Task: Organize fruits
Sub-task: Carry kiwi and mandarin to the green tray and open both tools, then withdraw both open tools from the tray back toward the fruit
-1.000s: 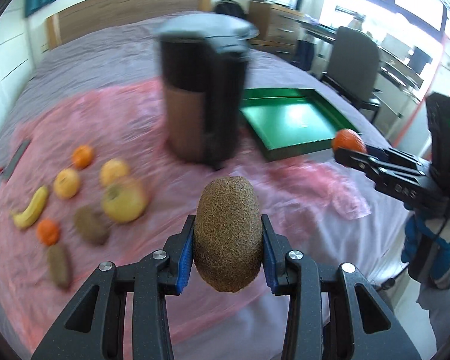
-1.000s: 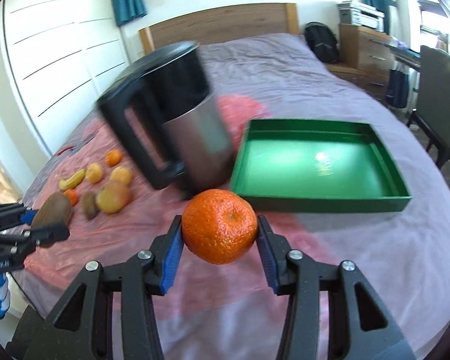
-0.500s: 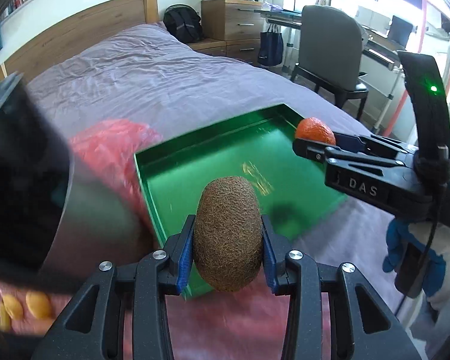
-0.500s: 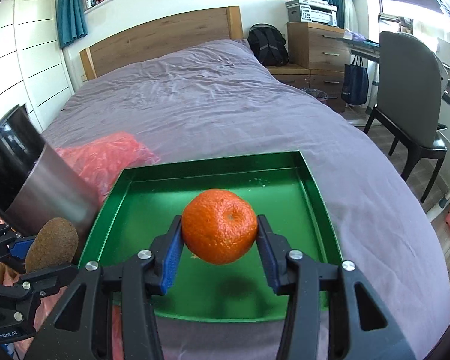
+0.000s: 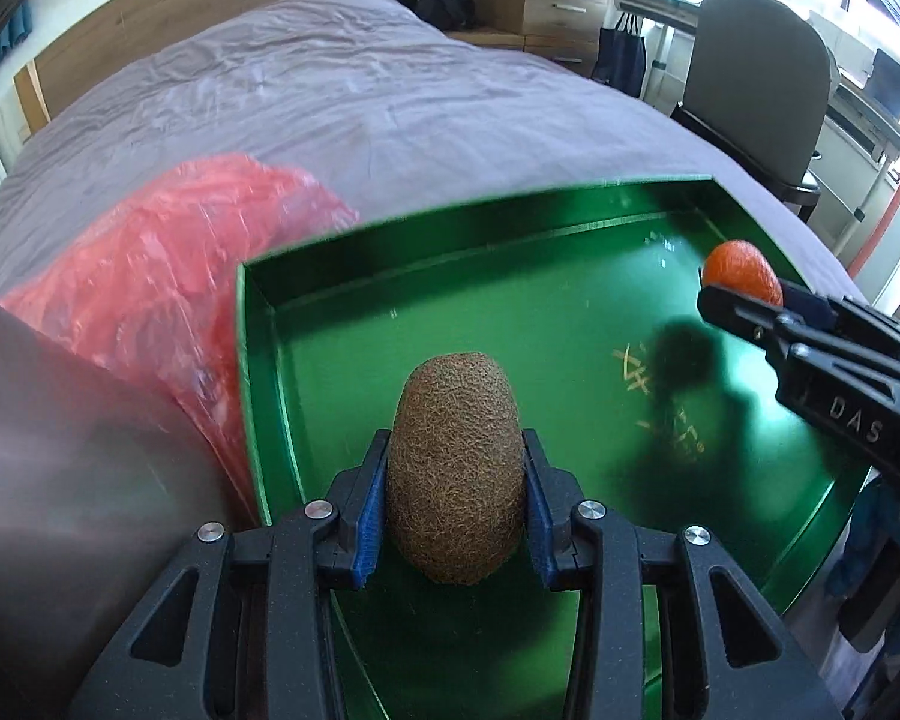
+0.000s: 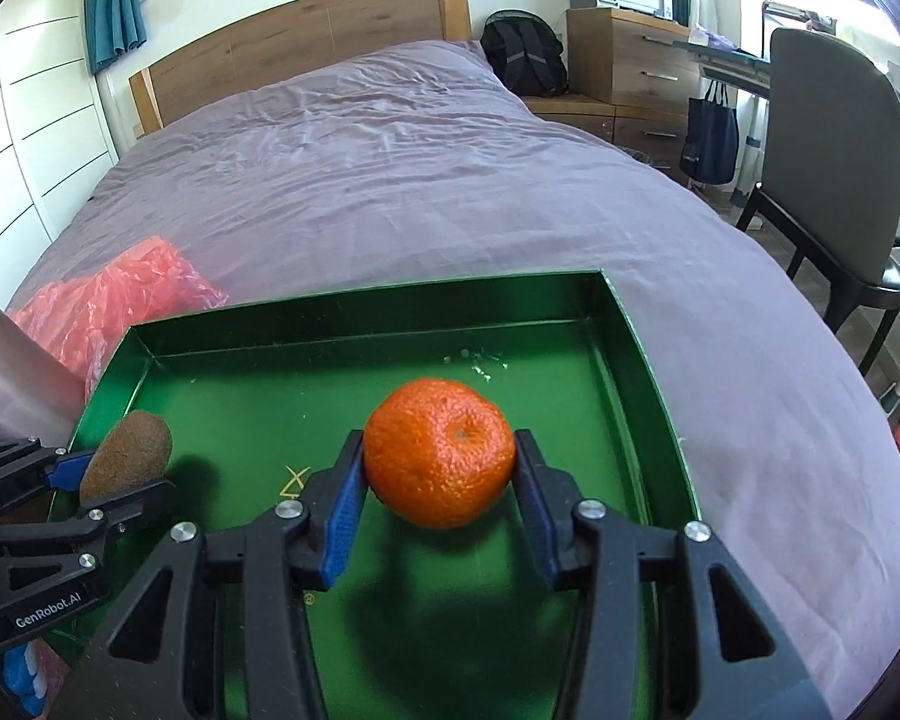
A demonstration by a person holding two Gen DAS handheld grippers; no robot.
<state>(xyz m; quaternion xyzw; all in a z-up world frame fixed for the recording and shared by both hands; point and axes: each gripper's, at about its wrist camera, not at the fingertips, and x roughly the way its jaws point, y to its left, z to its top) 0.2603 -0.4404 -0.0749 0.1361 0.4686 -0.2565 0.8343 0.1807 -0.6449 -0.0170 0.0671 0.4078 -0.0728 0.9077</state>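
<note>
Below both tongs now lies the green tray, no more the bed: left gripper clamps kiwi, right gripper clamps mandarin, ready for release.

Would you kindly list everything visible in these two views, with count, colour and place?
kiwi: 1, brown, held over the tray's near left part
mandarin: 1, orange, held over the tray's middle
tray: 1, green, on the bed, no fruit lying in it
plastic sheet: 1, pink-red, left of the tray
metal container: 1, silver, partly seen at far left
bed cover: 1, mauve
headboard: 1, wooden
backpack: 1, black, beside the bed
chair: 1, grey, at right
left tool: 1, black, shut on the kiwi
right tool: 1, black, shut on the mandarin
</note>
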